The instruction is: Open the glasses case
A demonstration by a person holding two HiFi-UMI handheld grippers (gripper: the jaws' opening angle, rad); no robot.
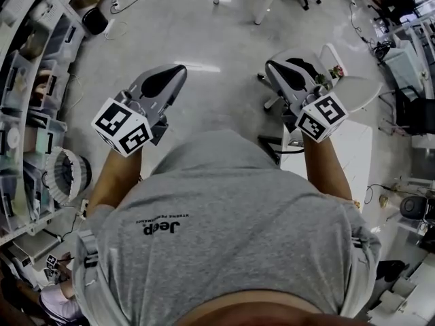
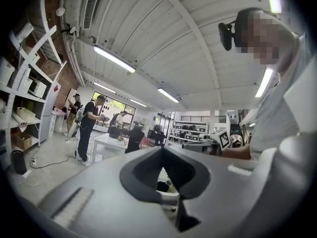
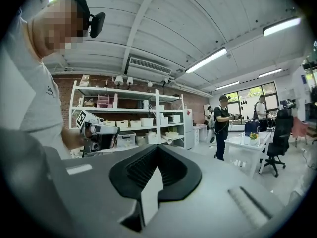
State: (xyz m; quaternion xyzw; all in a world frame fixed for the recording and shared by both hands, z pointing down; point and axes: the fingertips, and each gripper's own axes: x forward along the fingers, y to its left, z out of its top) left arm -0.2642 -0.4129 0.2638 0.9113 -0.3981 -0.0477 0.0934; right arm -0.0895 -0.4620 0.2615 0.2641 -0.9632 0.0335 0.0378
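- We see a grey speckled floor (image 1: 224,39), with a thin cable (image 1: 129,2) and a black canister (image 1: 95,20) lying on it at the far left.
- On the right, a white table (image 1: 360,90) carries a small flower pot (image 1: 335,71).
- Along the left, shelving (image 1: 27,114) holds bins (image 1: 17,90).

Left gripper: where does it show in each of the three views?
Head view: the left gripper sits left of centre.
Left gripper view: the gripper fills bottom centre.
Right gripper view: the gripper is small, left of centre.
Shared landmark: the person's grey T-shirt.
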